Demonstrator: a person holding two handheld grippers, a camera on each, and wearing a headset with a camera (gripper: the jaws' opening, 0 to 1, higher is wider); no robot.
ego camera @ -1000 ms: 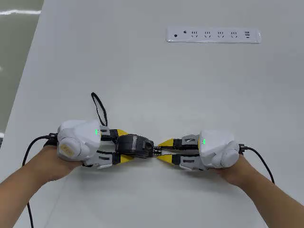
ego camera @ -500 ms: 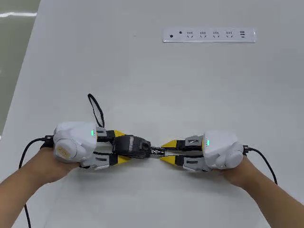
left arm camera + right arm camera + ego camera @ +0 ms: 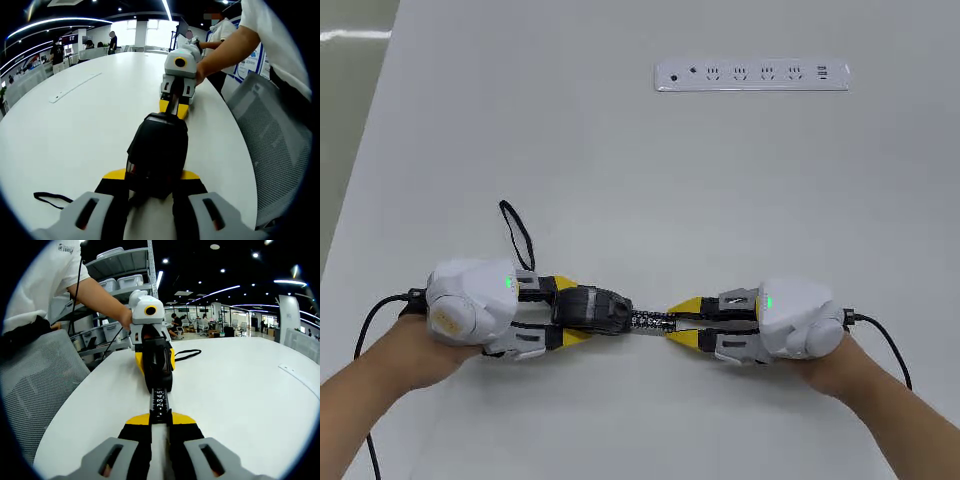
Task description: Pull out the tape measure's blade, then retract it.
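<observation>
Right claw [image 3: 680, 321]: pinched shut on the blade [image 3: 159, 399] tip
Left claw [image 3: 152, 175]: clamped round the tape measure [image 3: 592, 309], low over the table [image 3: 720, 180]
Changed: we've got more blade showing than a second ago, claws further apart, so we reckon the pull's underway, retract still to come
Materials: chunky matte black case, thin flat blade with printed numbers, floppy strap [image 3: 518, 232], smooth white tabletop
</observation>
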